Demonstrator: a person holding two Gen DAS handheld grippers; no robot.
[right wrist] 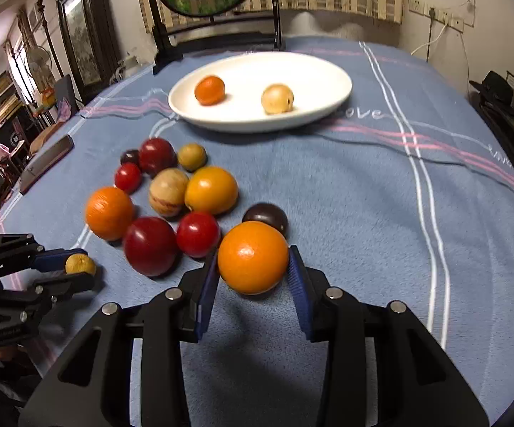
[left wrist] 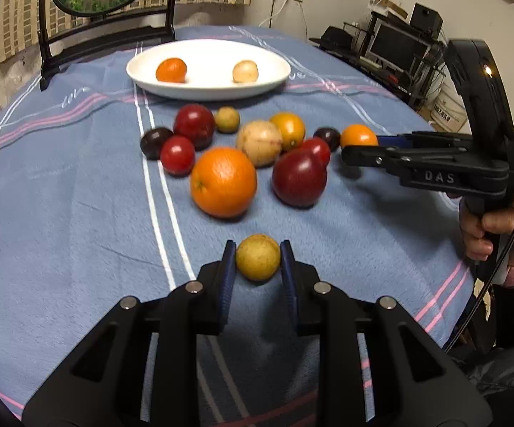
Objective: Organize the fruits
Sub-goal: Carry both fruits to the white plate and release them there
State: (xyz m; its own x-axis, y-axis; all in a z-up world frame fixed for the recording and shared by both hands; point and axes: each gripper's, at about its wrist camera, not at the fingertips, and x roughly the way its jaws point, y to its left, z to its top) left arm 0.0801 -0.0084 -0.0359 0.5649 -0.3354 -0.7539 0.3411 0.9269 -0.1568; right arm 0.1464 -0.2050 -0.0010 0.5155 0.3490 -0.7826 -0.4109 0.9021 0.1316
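My left gripper (left wrist: 258, 261) is shut on a small yellow fruit (left wrist: 258, 257) that rests low on the blue cloth, near me. The right wrist view shows the same grip from the side, at far left (right wrist: 80, 264). My right gripper (right wrist: 253, 267) is shut on a small orange (right wrist: 253, 257), its blue pads pressed on both sides. Behind both lies a cluster of several fruits: a large orange (left wrist: 223, 181), a dark red fruit (left wrist: 299, 178), red tomatoes and dark plums. Farther back, a white oval plate (left wrist: 207, 92) holds a small orange fruit (left wrist: 171, 70) and a pale round fruit (left wrist: 245, 71).
A black stand with a round painted panel (left wrist: 107, 28) rises behind the plate. A dark phone (right wrist: 47, 167) lies on the cloth at the left edge. A person's hand (left wrist: 488, 231) grips the right tool's handle. Shelves and electronics line the room's right side.
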